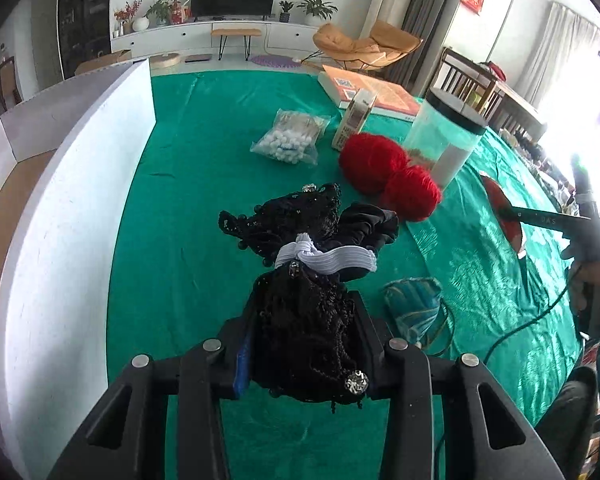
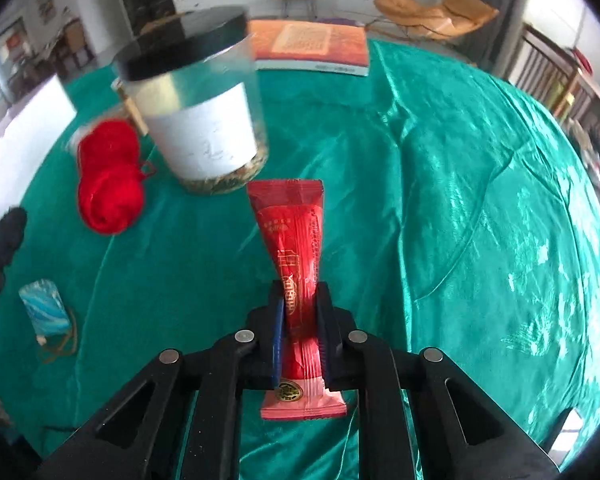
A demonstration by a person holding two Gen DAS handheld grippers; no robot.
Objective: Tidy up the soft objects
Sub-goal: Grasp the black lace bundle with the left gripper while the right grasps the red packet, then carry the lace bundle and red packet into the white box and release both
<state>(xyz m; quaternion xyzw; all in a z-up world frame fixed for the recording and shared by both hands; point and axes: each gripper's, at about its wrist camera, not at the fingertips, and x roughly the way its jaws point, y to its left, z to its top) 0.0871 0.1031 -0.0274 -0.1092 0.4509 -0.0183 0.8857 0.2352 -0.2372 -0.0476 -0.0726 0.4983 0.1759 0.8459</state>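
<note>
My left gripper (image 1: 305, 312) is shut on a black lace hair accessory (image 1: 300, 280) with a white elastic band (image 1: 328, 260) and rhinestones, held above the green tablecloth (image 1: 188, 200). My right gripper (image 2: 300, 304) is shut on a red snack packet (image 2: 292, 248), held upright over the cloth. Two red yarn balls (image 1: 388, 172) lie beyond the lace and also show in the right wrist view (image 2: 108, 176). A bag of cotton balls (image 1: 288, 140) lies further back. A blue patterned pouch (image 1: 412, 308) lies to the right; it also shows in the right wrist view (image 2: 46, 308).
A white-walled cardboard box (image 1: 72, 184) stands along the left edge. A clear jar with a black lid (image 1: 444, 136), also in the right wrist view (image 2: 196, 112), a small carton (image 1: 354, 120) and an orange book (image 1: 372, 92) stand at the back right. The right hand-held gripper shows at the far right (image 1: 580, 232).
</note>
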